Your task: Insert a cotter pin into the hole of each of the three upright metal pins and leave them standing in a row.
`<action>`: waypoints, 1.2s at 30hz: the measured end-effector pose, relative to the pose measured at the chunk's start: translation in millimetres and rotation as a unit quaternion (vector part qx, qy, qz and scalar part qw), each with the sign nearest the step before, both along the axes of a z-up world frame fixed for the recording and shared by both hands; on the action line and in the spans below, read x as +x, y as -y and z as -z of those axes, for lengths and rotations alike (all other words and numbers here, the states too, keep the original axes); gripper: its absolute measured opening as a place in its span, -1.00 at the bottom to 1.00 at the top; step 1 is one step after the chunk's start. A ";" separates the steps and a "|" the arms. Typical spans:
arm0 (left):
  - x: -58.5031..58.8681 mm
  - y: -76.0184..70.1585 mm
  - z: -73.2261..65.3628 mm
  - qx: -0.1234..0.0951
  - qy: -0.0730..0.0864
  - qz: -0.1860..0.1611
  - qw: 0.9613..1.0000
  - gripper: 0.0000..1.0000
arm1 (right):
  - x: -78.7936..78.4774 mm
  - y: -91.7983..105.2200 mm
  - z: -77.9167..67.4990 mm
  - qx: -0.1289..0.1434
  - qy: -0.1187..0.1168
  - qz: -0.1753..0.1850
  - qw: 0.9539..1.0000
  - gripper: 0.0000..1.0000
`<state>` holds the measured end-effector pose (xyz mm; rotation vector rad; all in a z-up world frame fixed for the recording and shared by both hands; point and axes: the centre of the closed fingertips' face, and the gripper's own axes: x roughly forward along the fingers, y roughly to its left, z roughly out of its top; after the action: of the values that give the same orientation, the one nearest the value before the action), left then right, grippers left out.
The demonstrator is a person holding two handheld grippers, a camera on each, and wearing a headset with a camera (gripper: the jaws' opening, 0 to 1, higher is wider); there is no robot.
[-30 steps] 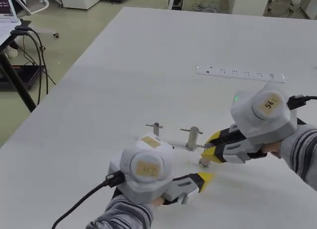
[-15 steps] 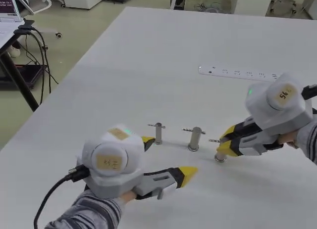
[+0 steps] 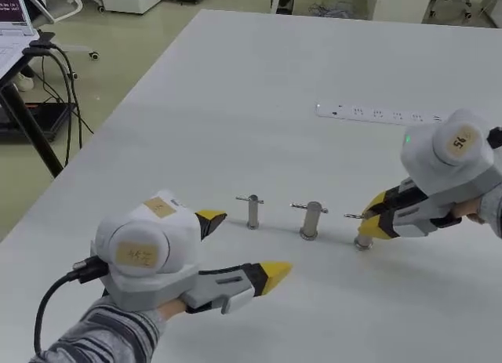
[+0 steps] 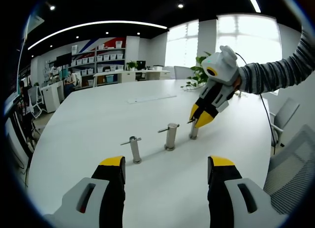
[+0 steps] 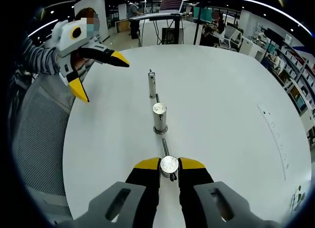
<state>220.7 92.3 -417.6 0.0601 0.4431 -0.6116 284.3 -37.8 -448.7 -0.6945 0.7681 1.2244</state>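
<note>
Three metal pins [image 4: 171,136] stand upright in a row on the white table [image 3: 235,104]: left-end pin [image 3: 252,212], middle pin [image 3: 311,220], right-end pin [image 5: 169,165]. The first two each carry a cotter pin [image 3: 302,207] crosswise near the top. Right gripper [image 3: 373,221]: jaws clamped on the right-end pin's head, hiding most of its shaft. A thin wire [image 3: 353,216] pokes out beside it; whether it is seated cannot be told. Left gripper [image 3: 243,245]: jaws wide apart, empty, near the left-end pin, not touching.

White table [image 3: 235,104] bears three upright metal pins [image 3: 311,220] in a row, plus a power strip [image 3: 376,114].
</note>
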 end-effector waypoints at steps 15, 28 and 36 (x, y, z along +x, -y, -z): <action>0.6 -9.6 2.1 0.001 -0.004 -0.012 1.000 0.32 | 2.4 4.6 1.3 0.005 0.002 -0.003 1.000 -0.82; 1.1 -14.0 3.8 0.004 -0.009 -0.019 1.000 0.32 | 4.6 -0.6 1.3 0.025 0.000 -0.002 1.000 -0.82; 3.4 -18.9 3.2 0.009 -0.010 -0.019 1.000 0.35 | 6.4 -0.1 0.6 0.015 0.031 -0.007 0.999 -0.64</action>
<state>224.2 111.1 -420.8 0.0624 0.4689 -0.5704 290.7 -37.7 -449.3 -0.7117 0.6938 1.2195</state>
